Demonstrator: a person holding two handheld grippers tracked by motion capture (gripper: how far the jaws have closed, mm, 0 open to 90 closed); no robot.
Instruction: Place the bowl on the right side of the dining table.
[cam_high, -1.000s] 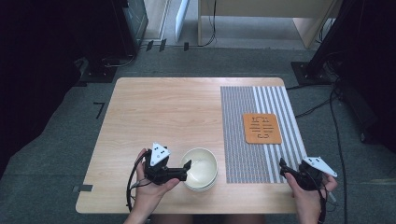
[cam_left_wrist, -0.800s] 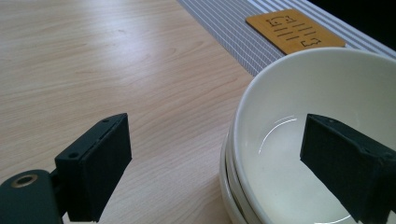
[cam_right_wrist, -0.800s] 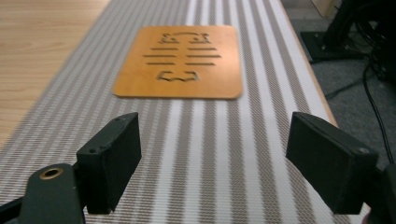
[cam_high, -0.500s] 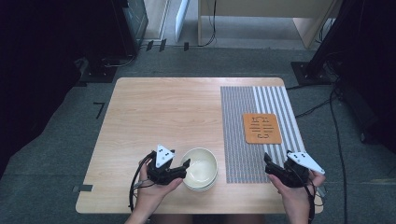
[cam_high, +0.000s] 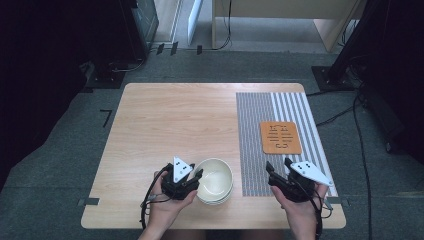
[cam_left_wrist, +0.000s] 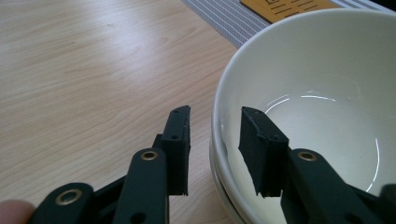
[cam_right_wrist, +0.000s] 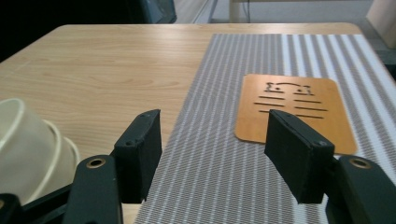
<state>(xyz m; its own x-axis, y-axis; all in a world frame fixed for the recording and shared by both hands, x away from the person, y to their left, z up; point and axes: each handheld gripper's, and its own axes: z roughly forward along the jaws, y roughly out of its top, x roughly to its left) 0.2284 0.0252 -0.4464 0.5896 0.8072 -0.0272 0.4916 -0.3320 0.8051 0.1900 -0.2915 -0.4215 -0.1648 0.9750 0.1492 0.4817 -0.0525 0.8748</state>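
White bowls (cam_high: 216, 180) stacked near the table's (cam_high: 190, 120) front edge, just left of the striped mat (cam_high: 255, 130). Left gripper (cam_left_wrist: 215, 135) at the top bowl's left rim, jaws astride the wall, one outside, one inside, just been closing, a visible gap still between pads and rim. Right gripper (cam_right_wrist: 215, 140) above the mat near the front edge, well apart from the bowls, facing the orange coaster (cam_right_wrist: 294, 114), jaws just been closing, wide apart, nothing between them
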